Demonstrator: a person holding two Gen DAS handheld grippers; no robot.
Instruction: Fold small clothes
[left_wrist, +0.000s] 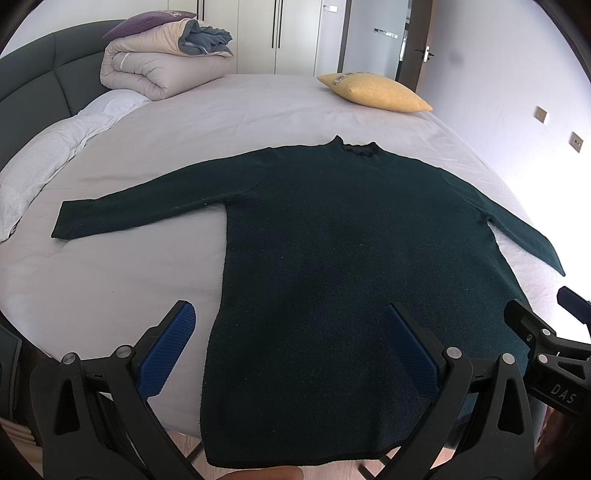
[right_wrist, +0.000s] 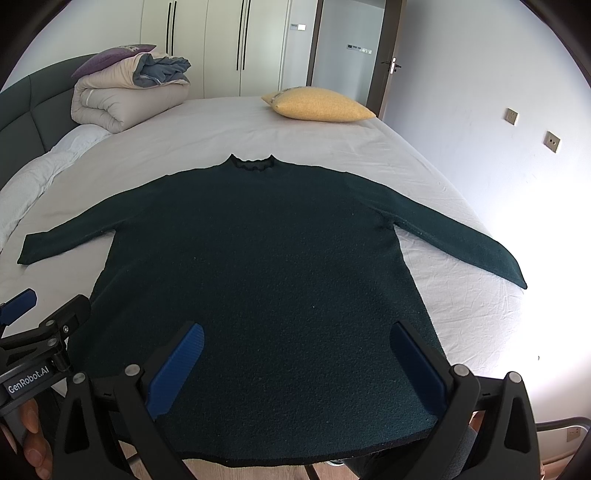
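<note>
Bedroom light falls across the bed (left_wrist: 258, 110), its pale sheet bare except at the far end. Wardrobe doors (right_wrist: 221, 44) stand behind it, and a doorway (right_wrist: 351, 55) opens at about one o'clock. At eleven o'clock a rolled duvet (left_wrist: 159, 70) sits against the dark headboard (left_wrist: 33, 81), with a purple pillow (left_wrist: 147, 20) on top. A yellow cushion (right_wrist: 317, 105) lies at the far edge, near twelve o'clock in my right view.

The sweater (left_wrist: 351, 258), dark green, is spread flat on the sheet with its collar (right_wrist: 253, 164) pointing away from me at twelve. Both sleeves run outward: one to nine o'clock, ending well short of the white quilt (left_wrist: 40, 162), the other to three o'clock toward the bright bed edge. Its hem (right_wrist: 295, 454) hangs just over the near edge of the mattress, above the wooden floor.

My left gripper (left_wrist: 291, 347) is wide apart and holds nothing; one blue pad (left_wrist: 170, 350) hangs over bare sheet just left of the sweater's side, the other over the cloth. My right gripper (right_wrist: 295, 365) is also spread wide and empty, both pads above the lower body of the sweater. Whether any pad touches the knit I cannot tell. Each tool shows at the edge of the other's view, side by side near the hem.
</note>
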